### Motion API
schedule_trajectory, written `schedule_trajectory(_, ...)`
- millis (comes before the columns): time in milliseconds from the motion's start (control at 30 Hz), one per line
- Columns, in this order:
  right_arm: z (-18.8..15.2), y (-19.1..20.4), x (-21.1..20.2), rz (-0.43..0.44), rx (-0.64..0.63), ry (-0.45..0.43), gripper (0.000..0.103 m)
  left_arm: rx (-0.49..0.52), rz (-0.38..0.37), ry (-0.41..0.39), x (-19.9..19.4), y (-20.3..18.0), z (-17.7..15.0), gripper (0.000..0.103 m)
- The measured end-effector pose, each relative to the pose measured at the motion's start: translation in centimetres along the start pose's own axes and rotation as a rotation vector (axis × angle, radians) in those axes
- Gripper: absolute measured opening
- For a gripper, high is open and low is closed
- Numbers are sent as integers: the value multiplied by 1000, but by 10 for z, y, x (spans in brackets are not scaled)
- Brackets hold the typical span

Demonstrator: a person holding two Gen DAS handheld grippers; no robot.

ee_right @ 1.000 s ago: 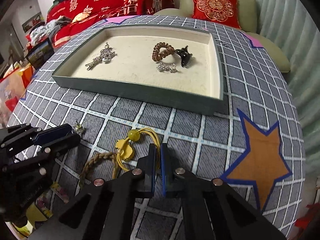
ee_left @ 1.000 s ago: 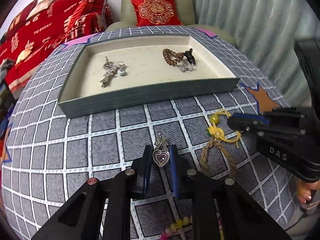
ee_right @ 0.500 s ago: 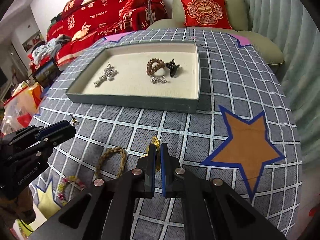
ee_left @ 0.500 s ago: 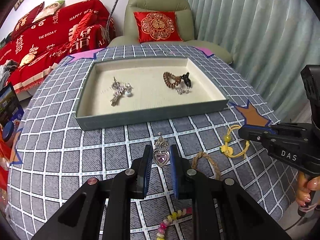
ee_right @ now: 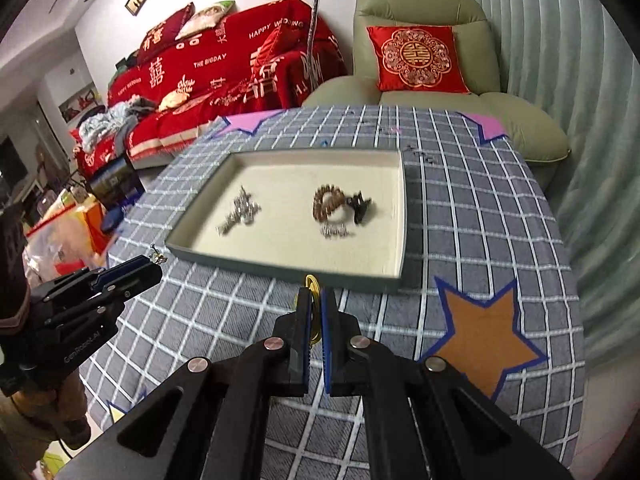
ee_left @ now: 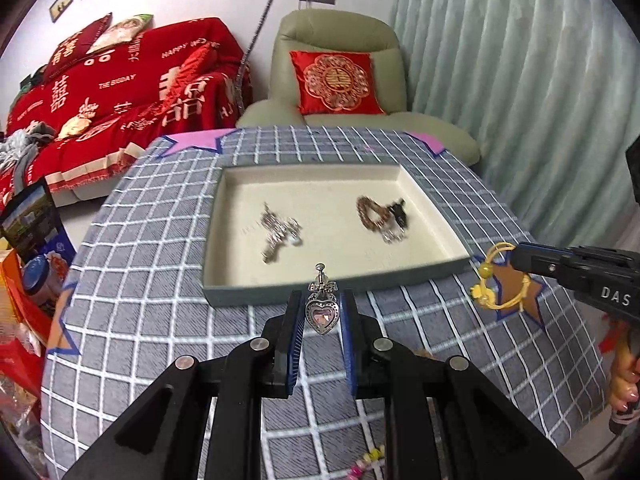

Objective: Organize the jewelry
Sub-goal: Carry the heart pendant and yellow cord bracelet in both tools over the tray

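Observation:
My left gripper is shut on a silver heart pendant with a pink stone, held above the checked tablecloth in front of the tray. My right gripper is shut on a yellow cord bracelet; in the left wrist view that bracelet dangles from the right gripper's tip, off the table. In the cream-lined tray lie a silver brooch, a brown beaded bracelet, a black hair claw and a small silver piece.
A beaded bracelet lies on the cloth at the near edge. An orange star patch marks the cloth on the right. Behind the table stand a green armchair and a red-covered sofa. Bags and clutter sit to the left.
Both grippers have risen from the table, each carrying its piece: the pendant in the left, the yellow bracelet in the right. The tray looks farther and smaller in both views.

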State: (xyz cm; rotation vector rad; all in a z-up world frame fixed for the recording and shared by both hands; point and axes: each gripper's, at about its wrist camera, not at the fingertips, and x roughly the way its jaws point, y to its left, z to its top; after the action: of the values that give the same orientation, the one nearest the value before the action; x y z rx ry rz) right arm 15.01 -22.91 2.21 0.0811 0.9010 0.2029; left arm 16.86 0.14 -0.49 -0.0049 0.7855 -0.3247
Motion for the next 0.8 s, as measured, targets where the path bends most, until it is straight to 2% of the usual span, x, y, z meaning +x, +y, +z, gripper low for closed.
schedule_trajectory(333, 42, -7, 14, 36, 50, -20, 5, -23, 45, -37, 15, 21, 36, 27)
schedule_trajectory(567, 66, -10, 48, 70, 79, 1, 5, -21, 70, -8, 49, 20, 48, 27)
schedule_trajectory(800, 71, -16, 85, 82, 112, 38, 5, -19, 85, 30, 86, 19, 53, 27)
